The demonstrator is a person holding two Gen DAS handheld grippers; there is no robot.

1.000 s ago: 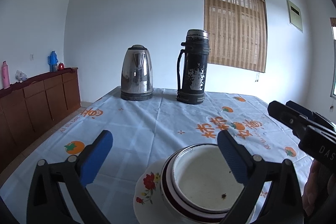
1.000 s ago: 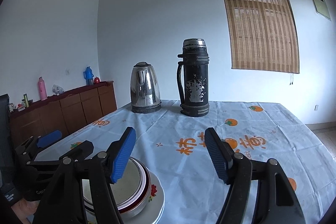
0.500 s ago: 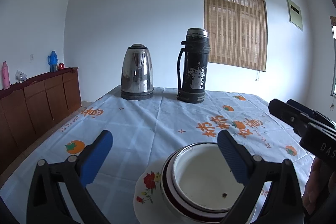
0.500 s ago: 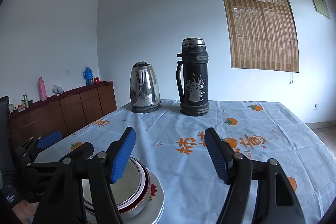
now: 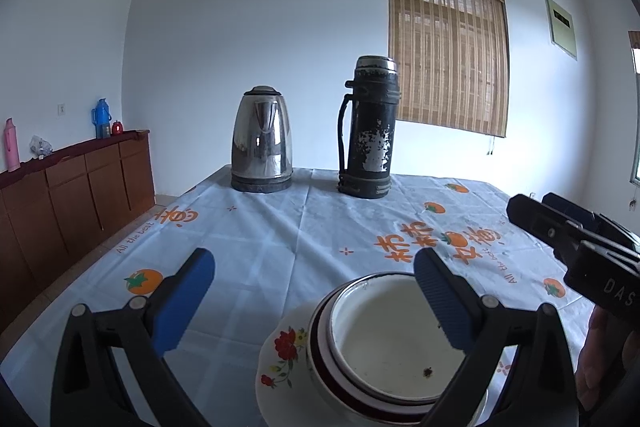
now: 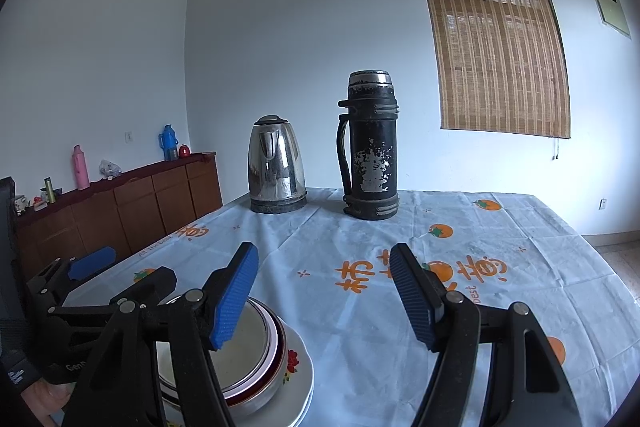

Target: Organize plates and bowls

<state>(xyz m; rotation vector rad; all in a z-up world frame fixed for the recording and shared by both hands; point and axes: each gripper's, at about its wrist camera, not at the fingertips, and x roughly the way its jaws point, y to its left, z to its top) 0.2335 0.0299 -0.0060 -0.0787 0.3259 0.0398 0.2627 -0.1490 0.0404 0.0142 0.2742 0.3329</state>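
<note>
A white enamel bowl (image 5: pixel 384 339) sits nested in a red-rimmed bowl on a flowered plate (image 5: pixel 280 347), close to the near edge of the table. My left gripper (image 5: pixel 316 299) hovers open just above and before this stack; its right pad overlaps the bowl's rim in the view, with nothing gripped. In the right wrist view the same bowls (image 6: pixel 248 343) and plate (image 6: pixel 298 375) lie low on the left, partly hidden by the left finger. My right gripper (image 6: pixel 324 295) stands open over bare cloth to the right of the stack.
A steel kettle (image 5: pixel 262 139) and a worn black flask (image 5: pixel 370 127) stand at the far end of the table, which wears a light blue cloth (image 5: pixel 280 227) with orange prints. A brown cabinet (image 5: pixel 72 179) with bottles lines the left wall.
</note>
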